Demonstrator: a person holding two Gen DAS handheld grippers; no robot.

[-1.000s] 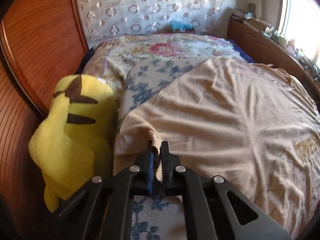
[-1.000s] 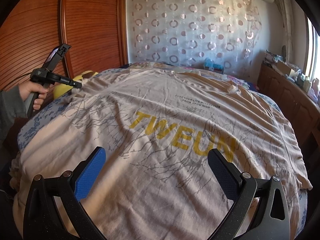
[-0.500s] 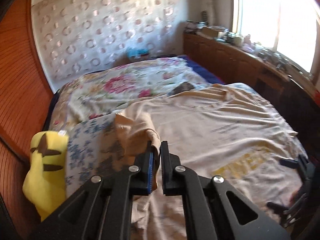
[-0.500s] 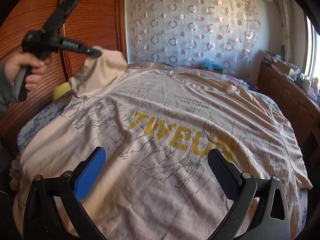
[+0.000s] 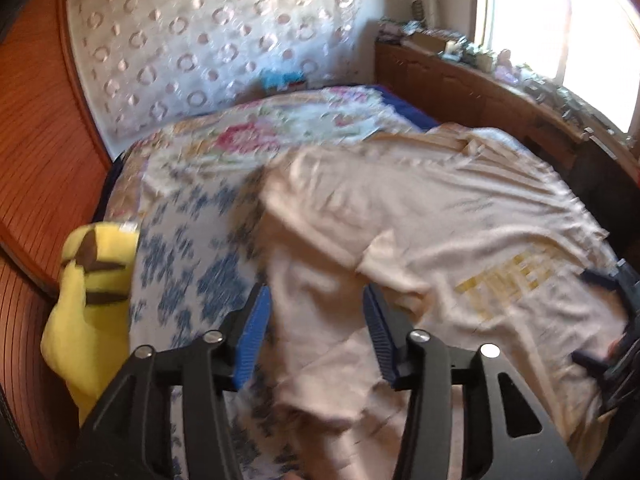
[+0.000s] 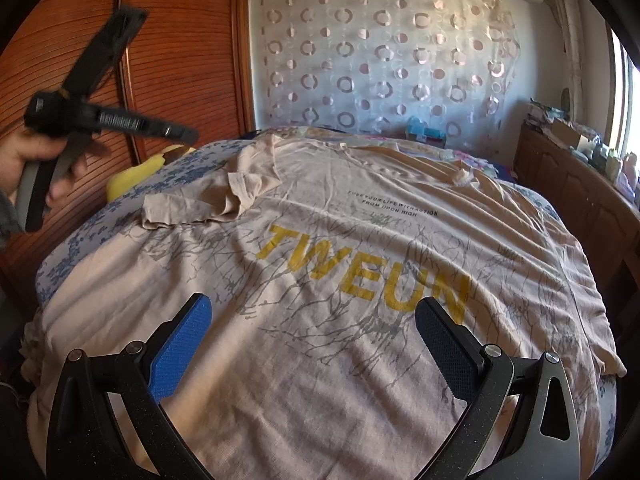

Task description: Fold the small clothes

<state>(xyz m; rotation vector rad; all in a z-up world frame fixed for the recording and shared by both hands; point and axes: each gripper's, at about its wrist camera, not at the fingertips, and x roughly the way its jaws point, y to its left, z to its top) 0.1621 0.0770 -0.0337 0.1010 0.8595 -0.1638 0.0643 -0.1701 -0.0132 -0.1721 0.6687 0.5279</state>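
A beige T-shirt [image 6: 360, 248] with yellow "TWEUN" lettering lies spread front-up across the bed. Its left sleeve [image 6: 224, 196] lies folded inward on the chest in a crumpled heap; it also shows in the left wrist view [image 5: 384, 264]. My left gripper [image 5: 316, 328] is open and empty, held in the air above the shirt's left side; in the right wrist view it shows at the left [image 6: 176, 132], off the cloth. My right gripper [image 6: 316, 344] is open and empty, low over the shirt's lower hem area.
A yellow plush toy [image 5: 88, 304] sits at the bed's left edge against the wooden wardrobe [image 6: 176, 40]. A floral bedspread [image 5: 280, 128] covers the bed. A wooden cabinet [image 6: 576, 192] with clutter runs along the right under the window.
My left gripper carried the left sleeve up and inward over the shirt, then opened and let it drop onto the chest. It has drawn back upward. The right gripper has not moved.
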